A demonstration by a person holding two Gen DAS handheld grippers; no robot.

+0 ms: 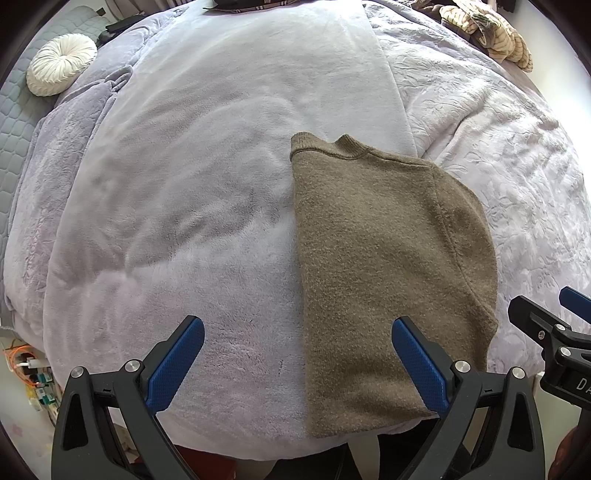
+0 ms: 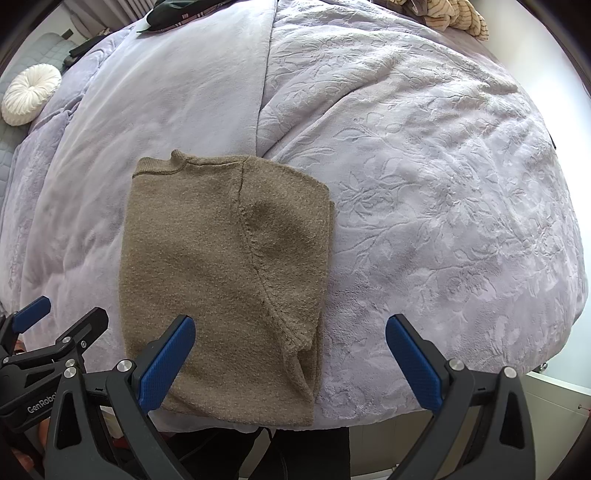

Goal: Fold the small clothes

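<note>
An olive-brown knit sweater lies flat on the lilac blanket, folded lengthwise, collar at the far end and hem at the near bed edge. A sleeve is laid over its right half. My left gripper hovers open above the near hem, one blue pad over bare blanket and the other over the sweater. My right gripper is open too, straddling the sweater's right edge near the sleeve cuff. Neither holds anything. Each gripper shows at the edge of the other's view.
A round white cushion lies at the far left. A striped beige garment is heaped at the far right. Dark plaid fabric sits at the bed's far end. Embossed lilac bedding covers the right side. Cables clutter the floor below left.
</note>
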